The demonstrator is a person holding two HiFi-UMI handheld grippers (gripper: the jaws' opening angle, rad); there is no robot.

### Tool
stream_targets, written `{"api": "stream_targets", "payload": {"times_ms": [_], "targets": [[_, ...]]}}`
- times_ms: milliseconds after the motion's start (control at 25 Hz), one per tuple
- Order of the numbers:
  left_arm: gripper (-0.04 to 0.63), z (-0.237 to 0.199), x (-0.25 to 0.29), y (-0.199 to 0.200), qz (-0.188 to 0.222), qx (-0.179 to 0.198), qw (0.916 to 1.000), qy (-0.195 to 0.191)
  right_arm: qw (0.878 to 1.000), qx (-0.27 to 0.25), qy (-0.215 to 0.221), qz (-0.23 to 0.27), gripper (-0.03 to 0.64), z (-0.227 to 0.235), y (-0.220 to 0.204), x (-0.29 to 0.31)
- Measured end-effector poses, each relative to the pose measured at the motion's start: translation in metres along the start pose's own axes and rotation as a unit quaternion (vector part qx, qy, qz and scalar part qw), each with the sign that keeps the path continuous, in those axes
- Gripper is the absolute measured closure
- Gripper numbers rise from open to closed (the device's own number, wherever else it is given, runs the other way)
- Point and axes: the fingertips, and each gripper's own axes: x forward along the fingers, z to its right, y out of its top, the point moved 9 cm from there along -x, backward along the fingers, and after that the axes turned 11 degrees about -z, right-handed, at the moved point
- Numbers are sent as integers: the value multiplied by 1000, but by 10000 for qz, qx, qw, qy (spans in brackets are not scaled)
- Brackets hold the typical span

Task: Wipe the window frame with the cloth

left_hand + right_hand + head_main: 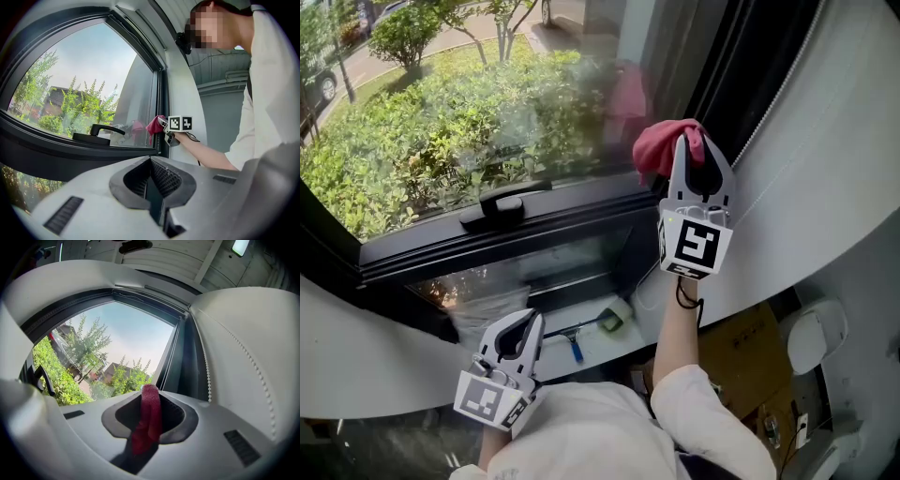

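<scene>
A red cloth [659, 145] is bunched in my right gripper [686, 141], which is shut on it and held up at the right end of the dark window frame [544, 230], close to the corner by the vertical frame bar. In the right gripper view the cloth [150, 413] sticks up between the jaws, facing the frame's upright [180, 357]. My left gripper [514, 328] hangs low near the sill, shut and holding nothing. The left gripper view shows the cloth [154, 125] touching the frame corner [159, 108].
A black window handle [502, 204] sits on the frame, left of the cloth. Below on the sill lie a small scrubber with a blue handle [591, 328] and a plastic bag [483, 309]. A bead chain [243, 357] hangs along the white wall at right. A cardboard box [750, 356] lies below.
</scene>
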Motion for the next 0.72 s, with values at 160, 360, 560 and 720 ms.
{"api": "stream_targets", "payload": {"times_ms": [160, 360, 560, 720], "targets": [[584, 0, 0, 0, -3, -1, 10000, 2, 10000, 5, 24, -42, 525, -2, -4, -2], [584, 0, 0, -1, -15, -7, 10000, 18, 9999, 21, 47, -99, 525, -3, -9, -3], [584, 0, 0, -1, -23, -18, 10000, 20, 9999, 10, 82, -142, 525, -5, -12, -4], [584, 0, -1, -1, -10, -18, 10000, 29, 9998, 30, 90, -198, 525, -6, -16, -7]]}}
